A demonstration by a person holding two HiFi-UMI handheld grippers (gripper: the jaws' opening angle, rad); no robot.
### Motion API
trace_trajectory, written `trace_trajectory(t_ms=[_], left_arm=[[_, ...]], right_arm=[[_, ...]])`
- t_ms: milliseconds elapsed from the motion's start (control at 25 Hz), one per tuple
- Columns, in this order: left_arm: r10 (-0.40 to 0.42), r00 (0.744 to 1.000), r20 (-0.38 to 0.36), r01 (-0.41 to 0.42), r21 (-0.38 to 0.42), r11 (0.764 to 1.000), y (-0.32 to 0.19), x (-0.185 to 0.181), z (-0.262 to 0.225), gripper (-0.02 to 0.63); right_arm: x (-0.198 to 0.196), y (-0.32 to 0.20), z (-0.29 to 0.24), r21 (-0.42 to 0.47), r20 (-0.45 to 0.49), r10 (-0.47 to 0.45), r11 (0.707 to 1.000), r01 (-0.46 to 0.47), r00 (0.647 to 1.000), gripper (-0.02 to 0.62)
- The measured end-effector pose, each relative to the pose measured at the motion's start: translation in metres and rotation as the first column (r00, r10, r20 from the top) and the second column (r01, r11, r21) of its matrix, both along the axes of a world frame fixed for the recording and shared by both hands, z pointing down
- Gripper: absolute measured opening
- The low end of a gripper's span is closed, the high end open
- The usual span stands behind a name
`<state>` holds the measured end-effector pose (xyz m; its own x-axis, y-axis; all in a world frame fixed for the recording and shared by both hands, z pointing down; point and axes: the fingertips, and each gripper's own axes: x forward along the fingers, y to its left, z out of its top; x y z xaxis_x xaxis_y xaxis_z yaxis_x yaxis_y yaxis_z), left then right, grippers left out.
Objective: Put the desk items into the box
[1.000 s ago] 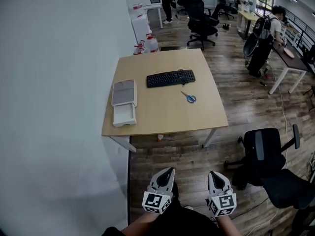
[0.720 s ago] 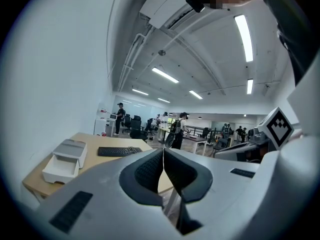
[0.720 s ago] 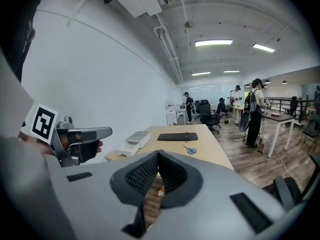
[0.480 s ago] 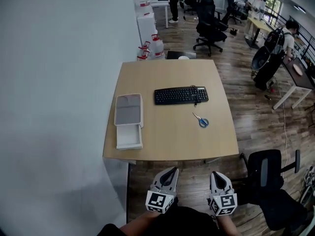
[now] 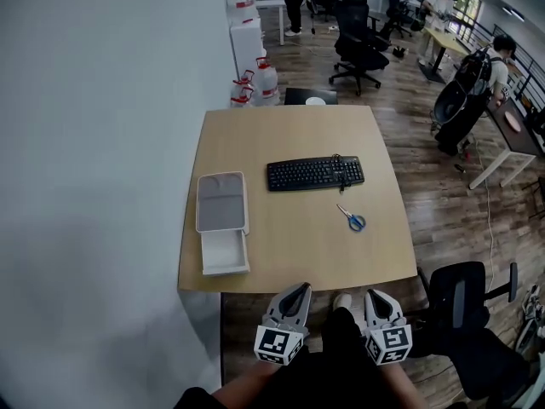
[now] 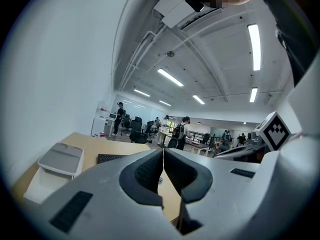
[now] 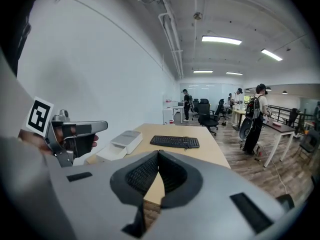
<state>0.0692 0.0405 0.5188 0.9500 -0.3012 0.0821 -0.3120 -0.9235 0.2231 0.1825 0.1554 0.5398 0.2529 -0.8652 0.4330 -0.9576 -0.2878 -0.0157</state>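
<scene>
In the head view a wooden desk point(image 5: 289, 258) carries a black keyboard point(image 5: 315, 174), blue-handled scissors point(image 5: 352, 220) and, at its left, a white box point(image 5: 225, 254) with a grey lid point(image 5: 221, 201) at its far end. Both grippers hang just short of the desk's near edge, apart from every item. My left gripper point(image 5: 297, 290) is shut and holds nothing; its pads meet in the left gripper view point(image 6: 163, 152). My right gripper point(image 5: 375, 297) is likewise shut and holds nothing point(image 7: 158, 154). The right gripper view shows the keyboard point(image 7: 175, 142) and box point(image 7: 121, 142) ahead.
A white wall runs along the left. A black office chair point(image 5: 467, 292) stands right of the desk's near corner. Water jugs point(image 5: 262, 80) and another chair point(image 5: 358, 45) sit beyond the far edge. People stand at desks at the far right point(image 5: 498, 58).
The desk has come closer: its near edge now lies right in front of the grippers. Both grippers remain shut and side by side.
</scene>
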Motion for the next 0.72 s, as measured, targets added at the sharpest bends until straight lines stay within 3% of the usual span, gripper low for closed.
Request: trace_trajectory(t_ms=[360,720], left_arm=[[-0.036,0.999,0.034,0.037,-0.024,0.999,-0.029,0.026,0.021,0.018],[-0.039,0.993,0.108,0.041,-0.014,0.999,-0.058,0.108,0.029,0.018]], right_arm=[[0.049,-0.034,0.029,-0.02,0.012,-0.022,1.0,0.022,1.0,0.058],[0.142,-0.084,0.07,-0.063,0.055,-0.063,0.996,0.066,0.996,0.06]])
